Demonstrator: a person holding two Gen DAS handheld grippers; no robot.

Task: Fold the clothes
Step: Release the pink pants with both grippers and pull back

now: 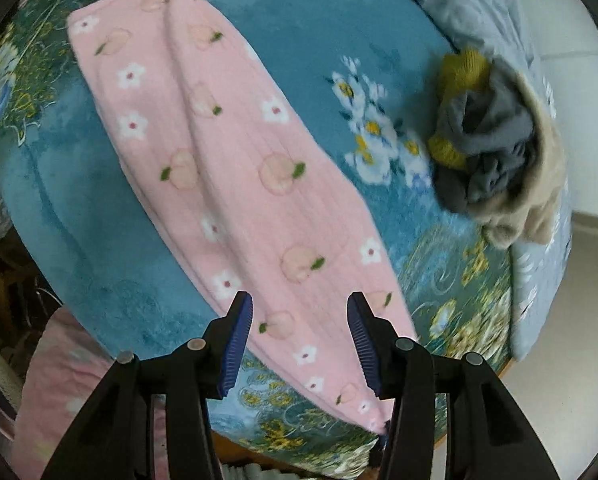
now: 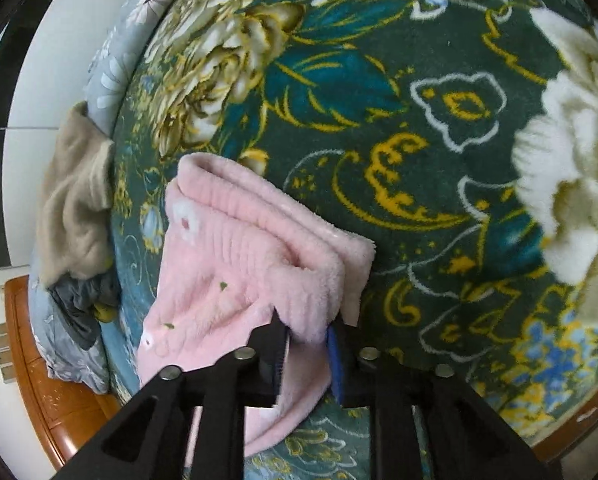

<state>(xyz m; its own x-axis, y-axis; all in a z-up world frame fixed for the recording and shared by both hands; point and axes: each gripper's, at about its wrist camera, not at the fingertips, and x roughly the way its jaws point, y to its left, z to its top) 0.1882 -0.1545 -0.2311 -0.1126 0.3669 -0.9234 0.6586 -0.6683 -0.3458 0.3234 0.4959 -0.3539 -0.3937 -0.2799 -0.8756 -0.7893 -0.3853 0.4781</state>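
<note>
A pink fleece garment [image 1: 227, 168] printed with peaches and white flowers lies stretched out flat and long across the floral bed blanket [image 1: 307, 40]. My left gripper [image 1: 301, 340] hovers over its near end, jaws open, with nothing pinched between the blue pads [image 1: 237, 344]. In the right wrist view, one end of the pink garment [image 2: 235, 264] is folded into thick layers. My right gripper [image 2: 307, 350] has a bunched fold of that fleece filling the gap between its fingers, and the pads press on it.
A heap of grey, mustard and beige clothes [image 1: 491, 152] sits near the blanket's edge, seen also as the beige piece [image 2: 75, 208]. A grey floral quilt [image 1: 479, 0] lies beyond it. The wooden bed frame [image 2: 47, 380] and pale floor [image 1: 559, 320] border the bed.
</note>
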